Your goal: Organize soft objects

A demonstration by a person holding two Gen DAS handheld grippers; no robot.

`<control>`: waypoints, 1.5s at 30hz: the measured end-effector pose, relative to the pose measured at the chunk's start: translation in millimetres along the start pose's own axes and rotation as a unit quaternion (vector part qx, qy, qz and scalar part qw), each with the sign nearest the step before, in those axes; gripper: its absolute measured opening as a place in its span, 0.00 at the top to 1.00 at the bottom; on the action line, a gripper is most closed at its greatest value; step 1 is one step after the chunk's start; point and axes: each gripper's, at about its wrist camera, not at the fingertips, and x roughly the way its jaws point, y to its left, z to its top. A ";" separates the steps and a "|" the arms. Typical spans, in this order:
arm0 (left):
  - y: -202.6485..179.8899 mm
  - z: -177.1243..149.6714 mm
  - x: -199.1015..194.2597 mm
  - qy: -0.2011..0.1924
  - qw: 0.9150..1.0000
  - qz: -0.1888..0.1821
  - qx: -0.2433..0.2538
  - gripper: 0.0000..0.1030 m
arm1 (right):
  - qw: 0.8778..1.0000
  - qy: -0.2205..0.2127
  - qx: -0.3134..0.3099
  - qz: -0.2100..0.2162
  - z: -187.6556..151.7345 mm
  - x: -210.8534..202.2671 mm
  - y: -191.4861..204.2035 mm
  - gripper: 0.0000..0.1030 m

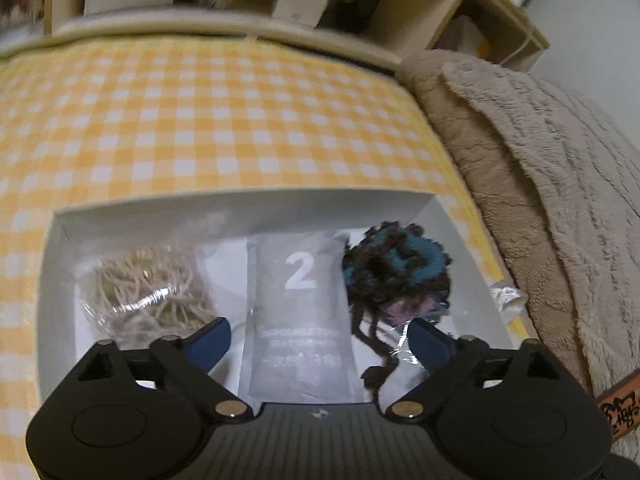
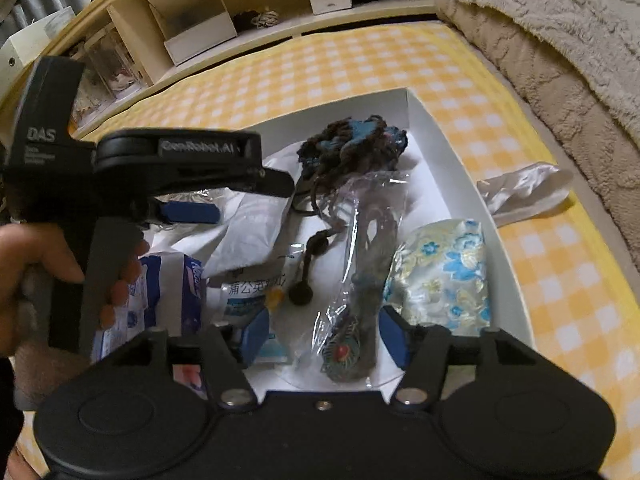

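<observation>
Left claw wide open, nothing gripped, hanging over grey towel pack in white box. Right claw part open, empty, a clear-wrapped cord bundle between its pads, not pinched. Yarn ball and floral pouch sit beside it. Risk: loose yarn tail or slippery wrap snags, dragging neighbours out onto the checked bed sheet.

1. A surface covered in yellow-and-white checked cloth carries everything.
2. A shallow white rectangular cardboard box sits directly on it.
3. A crumpled white plastic wrapper lies just beside the box.
4. A beige fluffy folded blanket rests along the surface's edge.
</observation>
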 end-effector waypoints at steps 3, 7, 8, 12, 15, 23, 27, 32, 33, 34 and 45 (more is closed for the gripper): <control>-10.4 1.7 -16.2 -0.013 1.000 -0.004 0.021 0.04 | 1.000 -0.007 0.003 -0.007 1.0 -8.5 2.1 0.36; -17.2 2.1 -46.2 -0.031 0.999 -0.012 0.037 0.02 | 1.000 -0.015 0.003 -0.009 1.3 -21.0 6.0 0.36; -18.0 1.5 -53.1 -0.036 0.998 -0.012 0.041 0.01 | 1.000 -0.017 0.002 -0.010 1.7 -24.5 7.3 0.36; -19.7 -0.6 -85.4 -0.059 0.997 -0.005 0.052 0.00 | 0.999 -0.031 0.000 -0.012 2.6 -38.8 14.2 0.36; -16.6 -3.4 -110.2 -0.074 0.995 0.000 0.059 0.00 | 0.999 -0.043 -0.005 -0.015 4.4 -50.9 20.3 0.35; -2.8 -14.7 -174.4 -0.120 0.990 0.020 0.066 0.00 | 0.996 -0.083 -0.023 -0.015 9.1 -86.0 45.4 0.31; 6.6 -23.1 -205.3 -0.144 0.987 0.032 0.070 0.00 | 0.994 -0.100 -0.034 -0.015 8.6 -100.1 60.7 0.27; 20.1 -38.0 -240.8 -0.172 0.981 0.056 0.076 0.00 | 0.992 -0.119 -0.048 -0.014 5.8 -116.3 80.5 0.23; 24.0 -42.0 -247.8 -0.177 0.980 0.060 0.075 0.00 | 0.991 -0.123 -0.050 -0.014 4.7 -119.8 84.0 0.22; 27.2 -45.4 -252.9 -0.180 0.979 0.063 0.074 0.00 | 0.990 -0.127 -0.052 -0.014 3.7 -123.0 87.1 0.22; 55.3 -92.5 -289.3 -0.205 0.972 0.097 0.064 0.00 | 0.983 -0.165 -0.067 -0.039 -19.7 -154.7 107.2 0.05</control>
